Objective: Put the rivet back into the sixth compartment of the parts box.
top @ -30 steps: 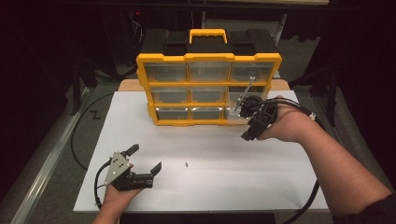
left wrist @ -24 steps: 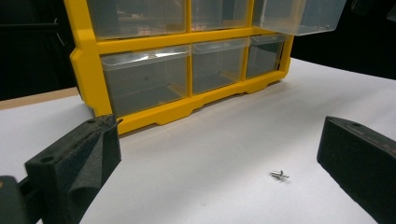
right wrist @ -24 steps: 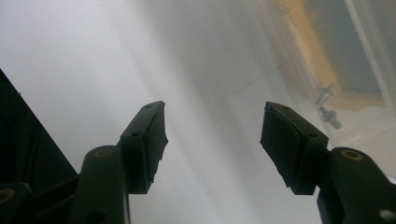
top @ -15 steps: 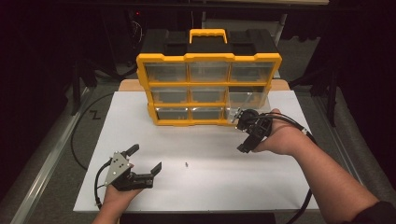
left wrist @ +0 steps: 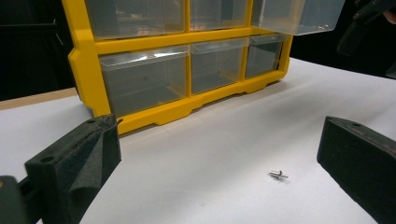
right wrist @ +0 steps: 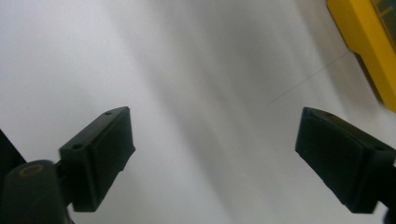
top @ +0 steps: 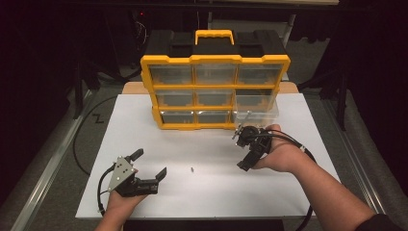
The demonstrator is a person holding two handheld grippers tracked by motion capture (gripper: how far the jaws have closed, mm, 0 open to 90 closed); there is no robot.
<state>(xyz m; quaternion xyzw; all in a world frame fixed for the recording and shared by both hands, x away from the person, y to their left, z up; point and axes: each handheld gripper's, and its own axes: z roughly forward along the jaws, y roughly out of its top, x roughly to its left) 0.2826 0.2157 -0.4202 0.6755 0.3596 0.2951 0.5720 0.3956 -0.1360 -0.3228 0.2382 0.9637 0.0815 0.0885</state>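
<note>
Small metal screw (top: 192,169) lies loose on the white table (top: 298,192) between both spread, empty grippers, left (top: 150,165) and right (top: 244,149), whose jaws have just been opening: light, rigid, likely roll-prone; pinch across its shank.

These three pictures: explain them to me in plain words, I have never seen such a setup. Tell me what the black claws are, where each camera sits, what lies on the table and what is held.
A person sits at a white table and holds a hand tool with two black jaws in each hand: the left gripper and the right gripper. The high view looks down from above. The other two cameras ride on the grippers and look out between their jaws. On the table stands a yellow organizer with clear drawers; its right middle drawer is pulled out. A small metal screw lies on the table in front of the left gripper. Both grippers are open and hold nothing; the right one's jaws have just been opening, with bare table between them.
</note>
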